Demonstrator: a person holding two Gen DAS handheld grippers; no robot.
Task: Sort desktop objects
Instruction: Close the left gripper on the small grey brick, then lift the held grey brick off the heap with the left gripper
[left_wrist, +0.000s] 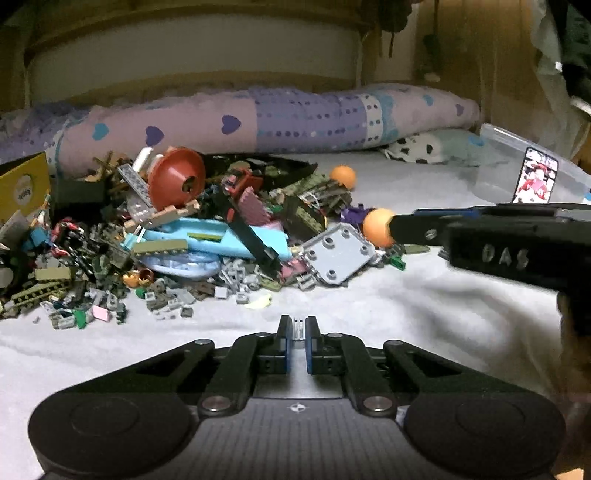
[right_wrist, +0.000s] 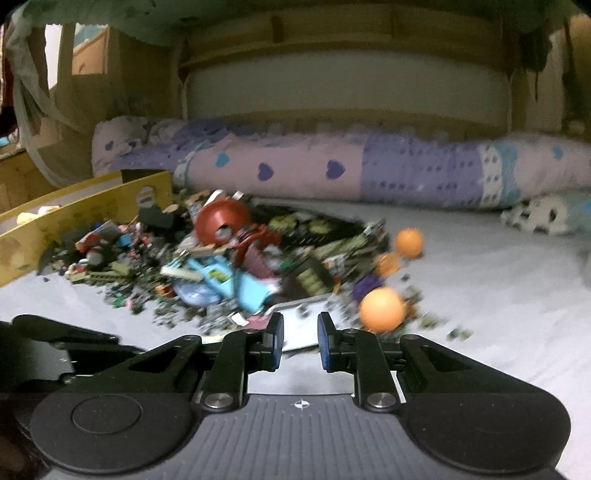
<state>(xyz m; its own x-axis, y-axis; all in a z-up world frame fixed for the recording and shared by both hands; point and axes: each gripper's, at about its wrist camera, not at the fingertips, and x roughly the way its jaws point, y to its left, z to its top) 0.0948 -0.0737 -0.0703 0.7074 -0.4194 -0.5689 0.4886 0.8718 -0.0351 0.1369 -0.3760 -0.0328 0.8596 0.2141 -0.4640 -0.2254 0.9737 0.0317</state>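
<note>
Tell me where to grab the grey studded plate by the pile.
Grip the grey studded plate by its thin near-right edge, coming from the right over the bare blanket. It leans tilted on the pile, bricks crowd its left side, and the orange ball sits at its far-right corner.

A bed covered by a pale grey-white sheet (left_wrist: 406, 302) fills the foreground. Along its far edge lies a long rolled quilt (left_wrist: 280, 122) in pink, lilac and blue, printed with hearts and dots. Behind it stands a wooden headboard (right_wrist: 347, 40) framing a white panel (left_wrist: 192, 55). Beside the quilt's right end sits a small white cushion with black spots (left_wrist: 417, 147). Wooden furniture (right_wrist: 88, 55) rises on the left of the right wrist view. The light is dim and warm.
</note>
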